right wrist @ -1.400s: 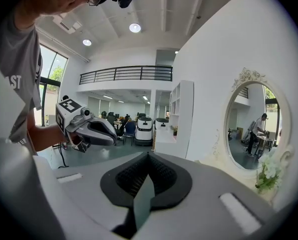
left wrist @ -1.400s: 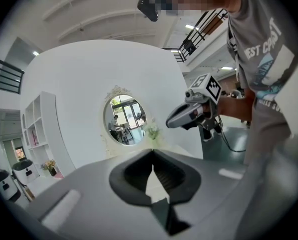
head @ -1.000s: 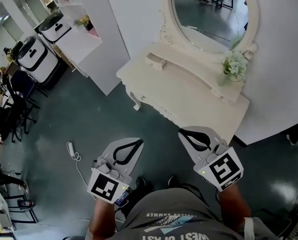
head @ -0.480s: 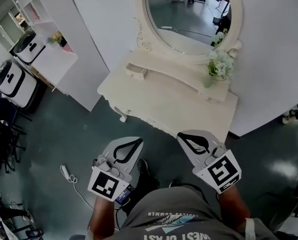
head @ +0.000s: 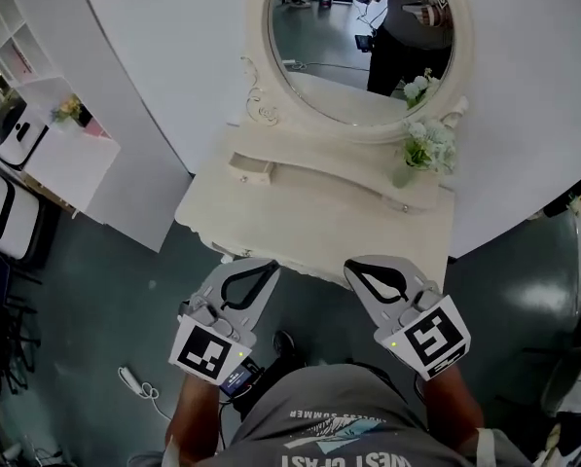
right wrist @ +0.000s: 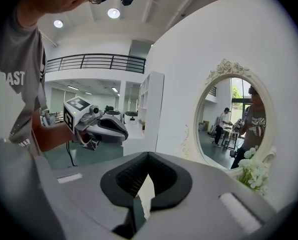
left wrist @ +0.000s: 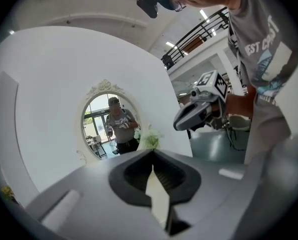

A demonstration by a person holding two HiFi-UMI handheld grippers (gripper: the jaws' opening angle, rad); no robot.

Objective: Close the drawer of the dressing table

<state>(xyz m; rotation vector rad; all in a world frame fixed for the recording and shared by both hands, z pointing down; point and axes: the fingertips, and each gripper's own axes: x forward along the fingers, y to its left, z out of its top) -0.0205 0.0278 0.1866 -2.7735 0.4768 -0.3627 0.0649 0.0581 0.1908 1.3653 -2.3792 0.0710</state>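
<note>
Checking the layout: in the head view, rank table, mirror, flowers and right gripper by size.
1. Table
2. Mirror, its top cut off
3. Right gripper, inflated by nearness to camera
4. Flowers

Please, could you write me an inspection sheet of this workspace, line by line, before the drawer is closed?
Surface: dressing table top, cream, bare in the middle.
Job's things: small drawer at the left end of the raised shelf, standing out from its front.
Clutter: vase of white flowers at the right, below the oval mirror.
Grippers: left gripper and right gripper both shut and empty, held at the table's near edge.
Cables: white cable lying on the floor, lower left.
Surroundings: white shelf unit at the left.
</note>
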